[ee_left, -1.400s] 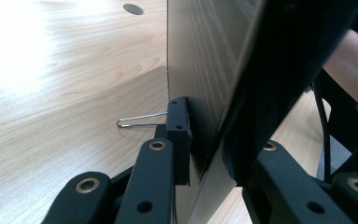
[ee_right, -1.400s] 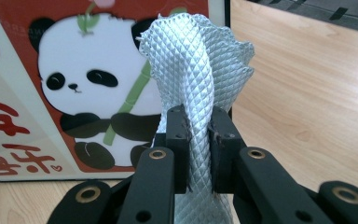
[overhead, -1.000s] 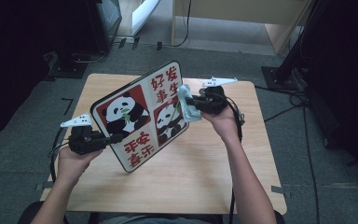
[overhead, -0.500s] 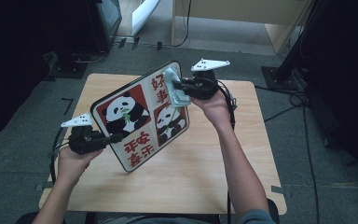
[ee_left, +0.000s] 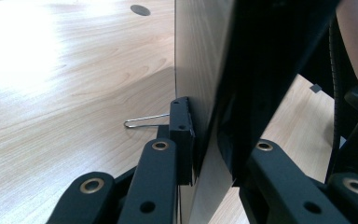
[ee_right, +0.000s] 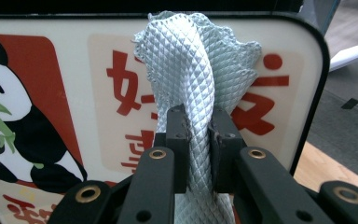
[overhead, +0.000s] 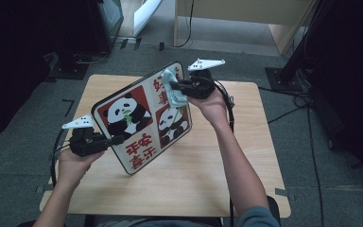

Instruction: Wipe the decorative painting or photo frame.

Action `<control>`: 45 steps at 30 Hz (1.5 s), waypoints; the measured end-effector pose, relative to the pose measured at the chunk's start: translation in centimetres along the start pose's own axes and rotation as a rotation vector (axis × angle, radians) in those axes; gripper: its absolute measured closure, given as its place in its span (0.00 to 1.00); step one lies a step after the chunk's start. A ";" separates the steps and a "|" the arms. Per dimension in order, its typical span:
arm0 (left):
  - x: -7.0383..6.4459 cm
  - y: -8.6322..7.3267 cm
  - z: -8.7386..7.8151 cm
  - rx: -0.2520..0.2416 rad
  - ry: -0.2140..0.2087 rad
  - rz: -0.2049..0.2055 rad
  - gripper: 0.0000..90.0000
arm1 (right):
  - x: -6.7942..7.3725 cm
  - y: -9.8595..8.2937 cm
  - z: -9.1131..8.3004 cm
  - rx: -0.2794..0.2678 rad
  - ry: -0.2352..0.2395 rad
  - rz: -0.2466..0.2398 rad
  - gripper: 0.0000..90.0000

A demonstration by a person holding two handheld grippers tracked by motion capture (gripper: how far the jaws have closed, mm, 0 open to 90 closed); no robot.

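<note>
A square board (overhead: 137,118) printed with pandas and red characters is held tilted above the wooden table (overhead: 203,179). My left gripper (overhead: 116,139) is shut on the board's lower left edge (ee_left: 209,140), seen edge-on in the left gripper view. My right gripper (overhead: 172,87) is shut on a pale grey-green quilted cloth (ee_right: 198,79), which is pressed against the board's top right corner (ee_right: 279,70) over the red characters. In the high view the cloth (overhead: 174,92) bunches at that same corner.
A wire binder-clip handle (ee_left: 144,121) lies on the table beside the board's edge. Black cables (overhead: 229,101) trail from the right gripper. Dark stands and a desk stand on the grey floor beyond the table.
My right gripper has slid the cloth up and left along the board, from its right edge towards the top corner. The left gripper and board have stayed about where they were.
</note>
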State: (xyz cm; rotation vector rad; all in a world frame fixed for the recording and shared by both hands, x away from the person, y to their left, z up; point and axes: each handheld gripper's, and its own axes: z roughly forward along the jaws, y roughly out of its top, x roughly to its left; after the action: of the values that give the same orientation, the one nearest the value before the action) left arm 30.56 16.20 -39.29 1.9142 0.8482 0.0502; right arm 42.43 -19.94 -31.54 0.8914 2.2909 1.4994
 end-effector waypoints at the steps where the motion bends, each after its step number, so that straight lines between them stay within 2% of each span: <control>1: 0.0 0.0 0.0 -0.001 -0.001 0.001 0.90 | 0.0 0.0 0.0 0.002 0.001 -0.001 0.90; 4: 0.0 0.0 0.0 -0.002 0.000 0.001 0.89 | 0.1 -0.3 0.0 -0.005 -0.007 -0.010 0.90; 25: -0.2 0.0 0.0 0.002 0.001 0.005 0.89 | -0.4 -2.3 0.5 0.021 0.018 0.013 0.90; 45: 0.0 0.1 0.0 0.005 -0.013 0.011 0.89 | -0.3 -5.0 1.0 0.076 0.009 0.030 0.90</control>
State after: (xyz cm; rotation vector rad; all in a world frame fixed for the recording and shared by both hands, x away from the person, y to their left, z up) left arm 30.62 16.15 -39.27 1.9223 0.8300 0.0418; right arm 41.45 -20.81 -36.51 0.9454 2.3657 1.4396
